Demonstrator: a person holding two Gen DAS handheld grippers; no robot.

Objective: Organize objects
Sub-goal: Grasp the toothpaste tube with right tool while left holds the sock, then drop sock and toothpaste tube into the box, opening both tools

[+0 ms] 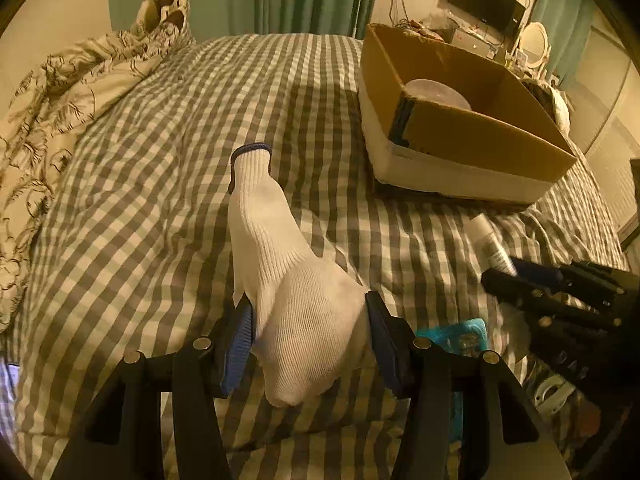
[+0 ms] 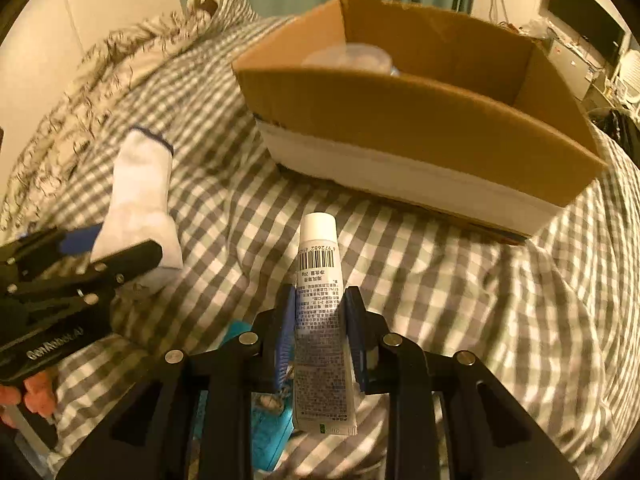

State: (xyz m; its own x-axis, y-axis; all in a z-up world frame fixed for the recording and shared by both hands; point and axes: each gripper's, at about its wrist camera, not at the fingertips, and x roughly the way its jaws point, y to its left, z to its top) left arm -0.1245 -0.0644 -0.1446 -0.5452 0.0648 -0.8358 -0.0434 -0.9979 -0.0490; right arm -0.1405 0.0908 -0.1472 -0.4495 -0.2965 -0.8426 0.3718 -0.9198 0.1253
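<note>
My left gripper is shut on a white knit glove with a blue cuff and holds it over the checked bed cover. It also shows in the right wrist view. My right gripper is shut on a white tube with a barcode and a white cap pointing away. The tube shows in the left wrist view too. An open cardboard box stands on the bed ahead and to the right, also in the right wrist view, with a clear round lid or container inside.
A teal packet lies on the cover under the grippers, and shows in the right wrist view. A floral duvet is bunched at the left. A TV and a cluttered desk stand beyond the bed.
</note>
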